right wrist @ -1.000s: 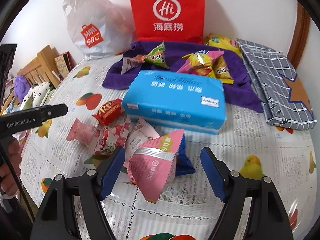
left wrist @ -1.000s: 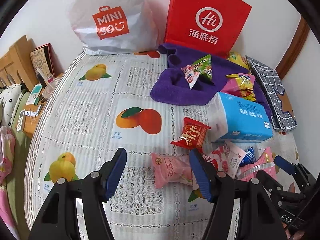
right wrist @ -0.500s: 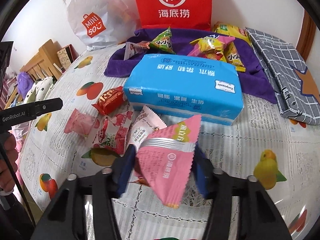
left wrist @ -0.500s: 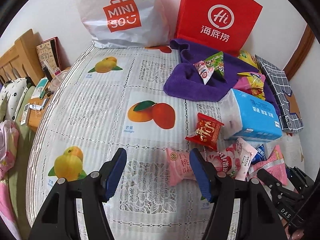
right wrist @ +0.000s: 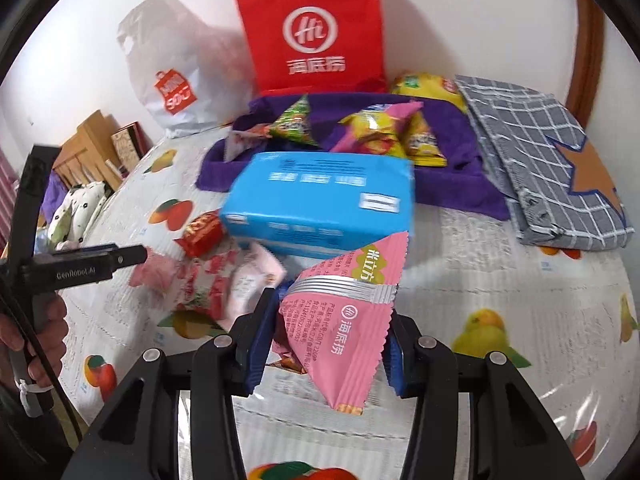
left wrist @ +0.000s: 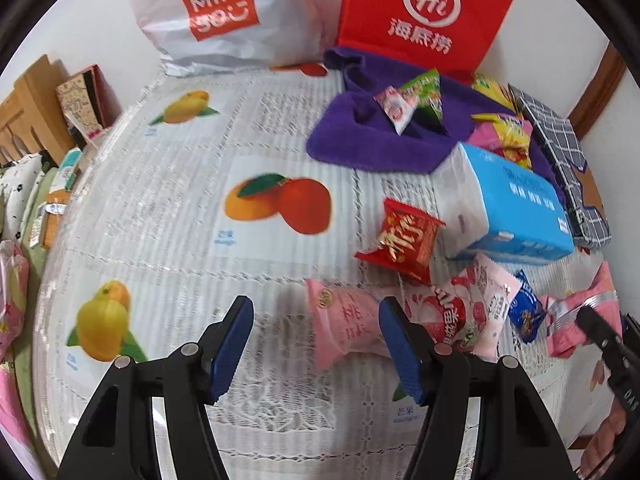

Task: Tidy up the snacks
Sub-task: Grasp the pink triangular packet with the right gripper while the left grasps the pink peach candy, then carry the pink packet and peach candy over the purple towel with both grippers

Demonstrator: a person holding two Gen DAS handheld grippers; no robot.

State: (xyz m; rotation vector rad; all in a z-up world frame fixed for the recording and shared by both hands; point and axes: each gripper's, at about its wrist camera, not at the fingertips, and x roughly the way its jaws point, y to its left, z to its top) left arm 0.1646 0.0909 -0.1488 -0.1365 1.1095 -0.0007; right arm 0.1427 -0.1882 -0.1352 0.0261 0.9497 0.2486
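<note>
Fingers of the right gripper (right wrist: 326, 340), jaws just closed, clamp the pink snack packet (right wrist: 344, 320) lifted before the blue tissue pack (right wrist: 320, 200); left gripper (left wrist: 316, 344), parted and empty, lowered beside the pale-pink pouch (left wrist: 344, 324): first item secured for sorting.

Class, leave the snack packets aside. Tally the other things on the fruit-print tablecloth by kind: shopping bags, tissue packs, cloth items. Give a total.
Shopping bags: 2 (white bag, red bag)
Tissue packs: 1 (blue tissue pack)
Cloth items: 2 (purple towel, grey checked cloth)
Total: 5
</note>
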